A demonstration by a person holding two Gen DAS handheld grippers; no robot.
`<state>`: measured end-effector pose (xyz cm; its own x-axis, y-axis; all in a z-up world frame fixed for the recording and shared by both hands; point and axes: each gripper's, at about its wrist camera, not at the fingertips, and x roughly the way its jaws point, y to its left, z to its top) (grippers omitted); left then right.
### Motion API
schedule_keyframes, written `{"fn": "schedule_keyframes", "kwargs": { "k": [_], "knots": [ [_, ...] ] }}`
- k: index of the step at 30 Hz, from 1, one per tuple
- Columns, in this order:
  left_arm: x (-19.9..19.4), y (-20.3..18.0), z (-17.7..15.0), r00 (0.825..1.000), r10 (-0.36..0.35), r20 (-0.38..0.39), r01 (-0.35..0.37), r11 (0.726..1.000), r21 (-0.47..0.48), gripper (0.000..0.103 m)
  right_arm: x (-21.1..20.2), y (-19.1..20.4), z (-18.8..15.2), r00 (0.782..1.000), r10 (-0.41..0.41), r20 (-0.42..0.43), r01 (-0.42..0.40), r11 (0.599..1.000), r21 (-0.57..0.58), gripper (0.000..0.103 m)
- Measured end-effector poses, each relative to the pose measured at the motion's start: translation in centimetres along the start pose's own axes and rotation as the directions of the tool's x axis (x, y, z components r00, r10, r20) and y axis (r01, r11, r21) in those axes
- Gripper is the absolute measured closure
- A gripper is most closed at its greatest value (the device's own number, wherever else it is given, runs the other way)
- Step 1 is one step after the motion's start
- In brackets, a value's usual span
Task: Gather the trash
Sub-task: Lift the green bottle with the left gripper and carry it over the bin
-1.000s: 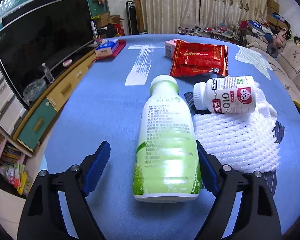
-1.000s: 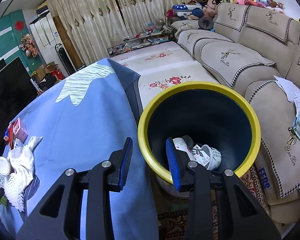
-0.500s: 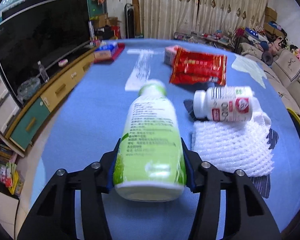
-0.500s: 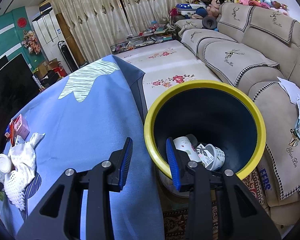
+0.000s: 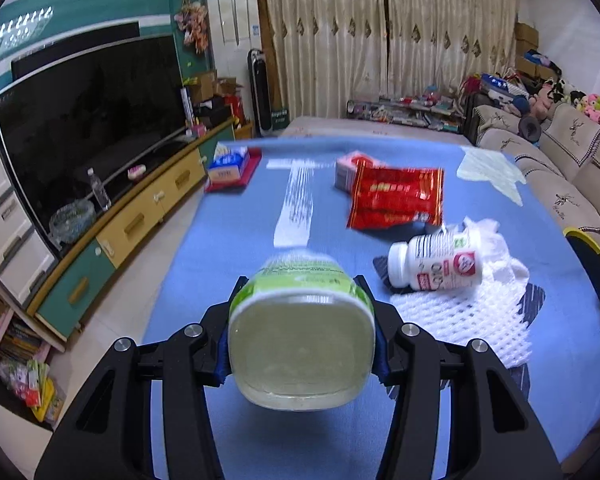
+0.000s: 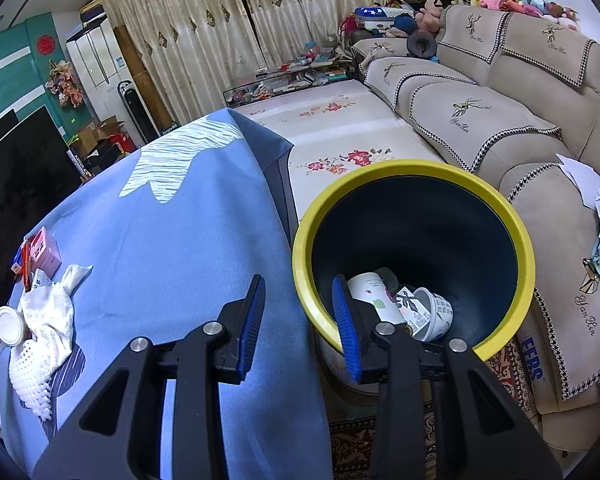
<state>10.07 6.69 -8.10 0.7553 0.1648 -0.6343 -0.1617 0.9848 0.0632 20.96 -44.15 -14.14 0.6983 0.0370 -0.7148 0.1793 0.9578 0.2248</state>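
Lifted since earlier: green bottle (image 5: 300, 332) off blue table (image 5: 236, 232), left gripper (image 5: 300, 316) pinching it for bin (image 6: 500, 208); right gripper (image 6: 300, 320) spread, empty, at table's edge beside bin.

Bin (image 6: 512, 216) mouth open, cups (image 6: 416, 312) low inside; table (image 6: 188, 240) bare beside it, clutter (image 6: 44, 320) well apart.

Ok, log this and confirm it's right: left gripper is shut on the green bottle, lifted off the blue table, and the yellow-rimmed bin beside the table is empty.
One thing is wrong: the bin is not empty. The right wrist view shows paper cups lying at its bottom. The rest stands: in the left wrist view the left gripper is shut on the green bottle, held clear of the blue table.
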Motion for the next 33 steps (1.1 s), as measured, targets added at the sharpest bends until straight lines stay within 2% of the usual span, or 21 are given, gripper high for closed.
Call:
{"fn": "schedule_keyframes", "kwargs": {
  "k": [4,10,17,23,28,33],
  "knots": [
    [-1.2,0.3,0.9,0.999,-0.006,0.037,0.006,1.0,0.007,0.052,0.1,0.1,0.0,1.0,0.004,-0.004,-0.004,1.0,-0.005,0.07],
    [-1.8,0.5,1.7,0.998,-0.04,0.049,0.041,0.999,-0.006,0.052,-0.1,0.4,0.3,1.0,0.007,0.0,-0.007,1.0,-0.012,0.07],
    [-2.9,-0.3,2.7,0.995,-0.046,0.085,0.044,0.999,0.028,0.052,-0.2,0.0,0.1,1.0,0.009,-0.002,-0.009,1.0,-0.007,0.07],
    [-3.1,-1.8,3.4,0.992,-0.098,0.08,0.094,0.994,0.055,0.052,-0.2,-0.2,0.0,1.0,0.013,-0.005,-0.013,1.0,-0.002,0.07],
    [-4.4,-4.1,5.2,0.982,-0.156,0.108,0.145,0.984,0.102,0.052,-0.5,-0.9,0.0,1.0,0.013,0.005,-0.013,1.0,0.011,0.07],
    [-6.0,-7.6,8.1,0.961,-0.235,0.144,0.212,0.964,0.16,0.052,-1.0,-1.9,0.0,1.0,0.003,0.018,-0.003,1.0,0.027,0.07]
  ]
}}
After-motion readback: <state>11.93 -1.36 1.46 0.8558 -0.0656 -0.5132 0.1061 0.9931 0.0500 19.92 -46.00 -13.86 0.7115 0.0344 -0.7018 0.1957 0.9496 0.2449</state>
